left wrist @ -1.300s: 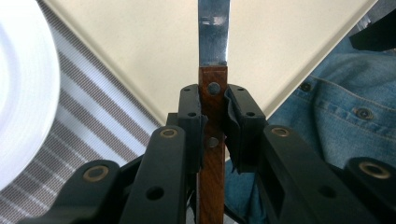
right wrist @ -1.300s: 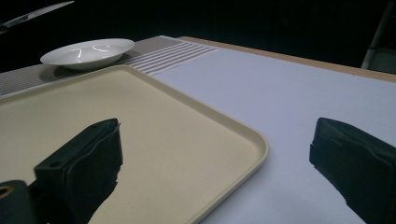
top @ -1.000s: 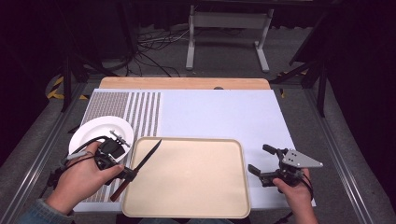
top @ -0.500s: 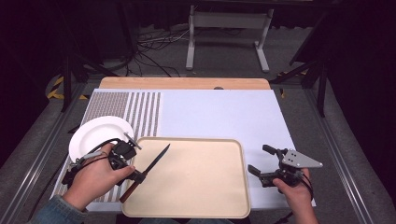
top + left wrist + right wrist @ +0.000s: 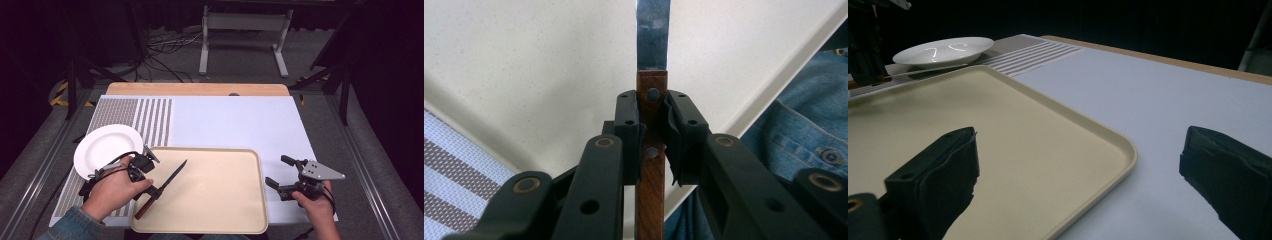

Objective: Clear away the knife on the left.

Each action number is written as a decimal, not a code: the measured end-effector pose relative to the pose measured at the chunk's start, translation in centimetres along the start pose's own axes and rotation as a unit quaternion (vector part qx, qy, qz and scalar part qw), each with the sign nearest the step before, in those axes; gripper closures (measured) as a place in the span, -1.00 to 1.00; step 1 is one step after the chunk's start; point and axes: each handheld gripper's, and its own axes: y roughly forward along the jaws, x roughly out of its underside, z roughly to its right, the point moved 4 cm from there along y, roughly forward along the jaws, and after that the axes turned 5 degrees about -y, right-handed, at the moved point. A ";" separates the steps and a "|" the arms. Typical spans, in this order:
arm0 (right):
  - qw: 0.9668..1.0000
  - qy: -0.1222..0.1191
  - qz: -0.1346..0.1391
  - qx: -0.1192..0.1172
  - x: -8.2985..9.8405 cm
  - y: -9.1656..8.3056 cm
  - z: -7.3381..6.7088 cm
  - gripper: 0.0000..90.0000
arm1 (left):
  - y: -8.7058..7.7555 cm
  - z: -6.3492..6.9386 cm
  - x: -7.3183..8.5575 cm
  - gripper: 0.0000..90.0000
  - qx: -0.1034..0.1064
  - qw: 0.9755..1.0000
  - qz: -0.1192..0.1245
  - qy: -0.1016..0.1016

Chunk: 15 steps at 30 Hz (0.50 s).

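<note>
A knife (image 5: 162, 189) with a brown wooden handle (image 5: 651, 150) and a steel blade (image 5: 653, 35) is held over the left part of the beige tray (image 5: 220, 200). My left gripper (image 5: 154, 192) is shut on the handle, its pads (image 5: 629, 131) pressing both sides. The blade points up and right across the tray. My right gripper (image 5: 278, 172) rests at the tray's right edge, open, with nothing between its fingers (image 5: 943, 165). A white plate (image 5: 107, 148) lies left of the tray, on the striped mat.
The tray sits on a pale blue table cover (image 5: 235, 122), with a striped mat (image 5: 145, 120) at its left and a wooden strip (image 5: 197, 89) along the far edge. A denim sleeve (image 5: 794, 140) shows past the tray's edge.
My left gripper has carried the knife to the right, from the tray's left rim to over the tray. The right gripper has stayed where it was.
</note>
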 end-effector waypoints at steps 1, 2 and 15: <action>1.000 0.001 0.000 0.001 0.0 0.0 0.0 -0.93 | 0.2 -0.1 0.0 0.72 0.001 1.000 -0.001 -0.003; 1.000 0.001 0.001 0.001 0.0 0.0 0.0 -0.93 | 0.3 -0.2 -0.1 0.72 -0.001 1.000 -0.003 -0.003; 1.000 0.003 -0.001 -0.001 0.0 0.1 0.0 -0.93 | 1.8 -0.9 -0.6 0.72 0.002 1.000 -0.017 -0.012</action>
